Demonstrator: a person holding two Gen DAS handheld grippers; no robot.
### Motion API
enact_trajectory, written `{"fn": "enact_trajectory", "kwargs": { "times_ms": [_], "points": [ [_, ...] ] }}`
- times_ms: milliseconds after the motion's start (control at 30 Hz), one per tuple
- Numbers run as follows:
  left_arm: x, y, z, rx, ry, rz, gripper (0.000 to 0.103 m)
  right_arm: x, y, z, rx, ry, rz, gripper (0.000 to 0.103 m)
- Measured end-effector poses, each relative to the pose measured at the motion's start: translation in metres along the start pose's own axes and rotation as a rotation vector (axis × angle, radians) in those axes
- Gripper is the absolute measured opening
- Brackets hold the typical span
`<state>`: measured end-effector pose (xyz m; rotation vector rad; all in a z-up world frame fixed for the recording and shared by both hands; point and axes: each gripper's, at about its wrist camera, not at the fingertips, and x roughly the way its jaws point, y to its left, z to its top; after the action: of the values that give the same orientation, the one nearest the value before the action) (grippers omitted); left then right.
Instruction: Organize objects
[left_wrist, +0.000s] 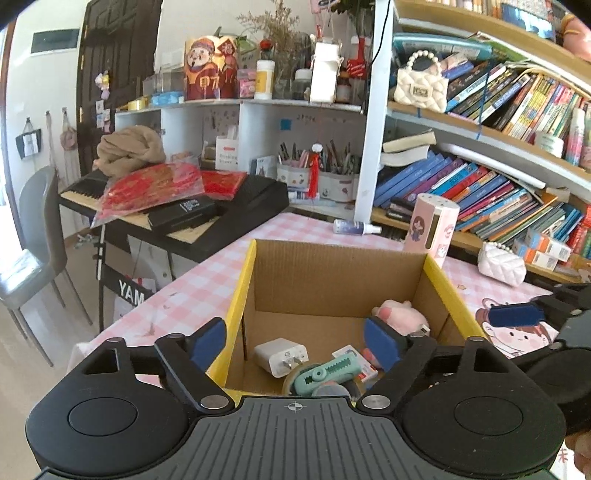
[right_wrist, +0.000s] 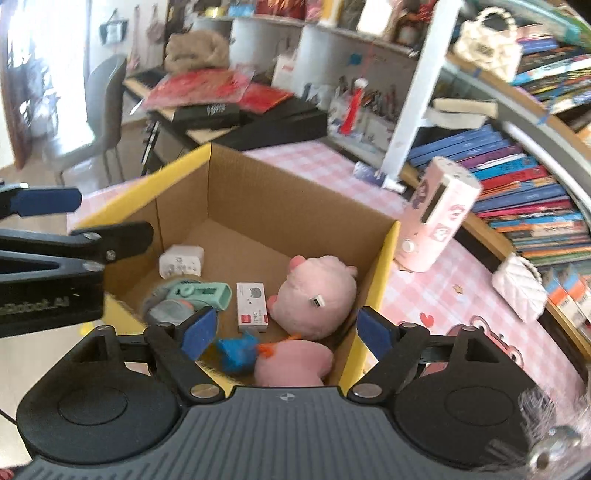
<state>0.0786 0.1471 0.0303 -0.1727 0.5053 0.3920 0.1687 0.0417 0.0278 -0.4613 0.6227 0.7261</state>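
Note:
A cardboard box (left_wrist: 243, 288) with a yellow rim stands open on the pink checked table. Inside it lie a white charger (left_wrist: 280, 356), a teal crocodile-shaped clip (left_wrist: 325, 373), a small white and red packet (right_wrist: 252, 306), a pink plush pig (right_wrist: 317, 295) and a blue fluffy toy (right_wrist: 236, 352). My left gripper (left_wrist: 295, 343) hovers open over the box's near left side with nothing between its pads. My right gripper (right_wrist: 286, 332) stands open over the near right corner, above the plush, holding nothing. One finger of the left gripper (right_wrist: 44, 201) shows at the left edge of the right wrist view.
A pink cylindrical device (left_wrist: 432, 229) stands just behind the box's right corner. A white quilted purse (left_wrist: 502, 264) and a spray bottle (left_wrist: 354, 226) lie by the bookshelf (left_wrist: 480, 192). To the left are a black keyboard (left_wrist: 207, 218) piled with red packets and a grey chair (left_wrist: 37, 221).

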Motion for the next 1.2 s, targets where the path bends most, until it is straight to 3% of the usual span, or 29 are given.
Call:
{"fn": "enact_trajectory", "kwargs": {
  "times_ms": [300, 500, 767, 933, 1200],
  "points": [
    [-0.036, 0.007, -0.019, 0.001, -0.008, -0.013, 0.097, -0.049, 0.030, -0.029, 0.144, -0.091, -0.159, 0.091],
    [-0.059, 0.007, -0.040, 0.019, 0.019, -0.018, 0.100, -0.073, 0.051, -0.061, 0.273, -0.086, -0.255, 0.095],
    [-0.085, -0.009, -0.063, 0.103, 0.052, -0.072, 0.103, -0.102, 0.069, -0.104, 0.383, -0.044, -0.302, 0.099],
    [-0.095, -0.022, -0.073, 0.136, 0.081, -0.141, 0.103, -0.120, 0.065, -0.131, 0.474, -0.023, -0.333, 0.101],
    [-0.105, -0.049, -0.078, 0.203, 0.076, -0.191, 0.103, -0.142, 0.053, -0.156, 0.571, -0.019, -0.395, 0.103]
  ]
}}
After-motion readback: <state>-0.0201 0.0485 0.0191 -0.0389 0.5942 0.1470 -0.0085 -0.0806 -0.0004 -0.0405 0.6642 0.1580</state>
